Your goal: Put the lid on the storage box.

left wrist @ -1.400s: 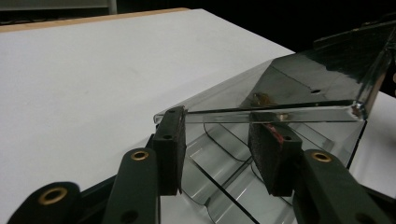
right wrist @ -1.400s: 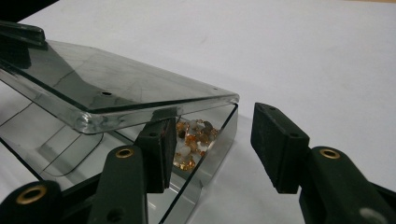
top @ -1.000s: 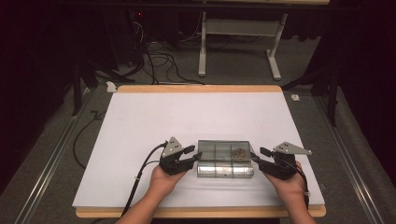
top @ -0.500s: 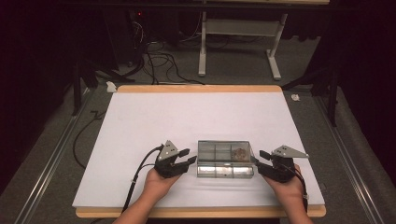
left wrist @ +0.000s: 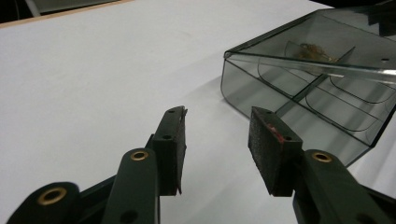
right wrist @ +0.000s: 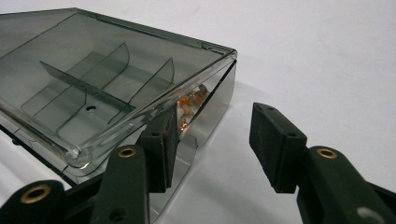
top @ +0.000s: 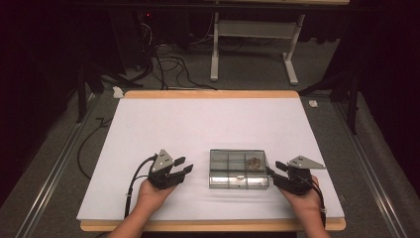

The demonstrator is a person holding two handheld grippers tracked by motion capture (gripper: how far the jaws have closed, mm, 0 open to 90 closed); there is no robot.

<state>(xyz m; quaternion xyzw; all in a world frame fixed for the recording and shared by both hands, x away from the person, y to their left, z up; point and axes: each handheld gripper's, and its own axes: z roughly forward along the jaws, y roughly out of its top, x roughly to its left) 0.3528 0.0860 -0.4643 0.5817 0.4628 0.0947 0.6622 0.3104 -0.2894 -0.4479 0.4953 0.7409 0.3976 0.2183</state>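
A smoky clear plastic compartment box (top: 238, 168) lies near the front of the white table top (top: 208, 124), lid down. Small brownish parts (top: 254, 161) sit in its far right compartment. My left gripper (top: 184, 165) stands open a short way left of the box, apart from it; in the left gripper view its jaws (left wrist: 217, 135) hold nothing and the box (left wrist: 317, 79) lies ahead to the right. My right gripper (top: 274, 170) is open at the box's right end. In the right gripper view (right wrist: 215, 130) one jaw stands by the box (right wrist: 93, 79) corner, near the parts (right wrist: 189, 102).
The table's wooden front edge (top: 213, 225) runs just behind the person's hands. Black cables (top: 166, 62) and white desk legs (top: 215, 49) stand on the dark floor beyond the far edge. A cable (top: 132, 183) trails from the left gripper.
The left gripper has drawn back to the left, away from the box's left end where it stood before. The right gripper and the box have stayed put.
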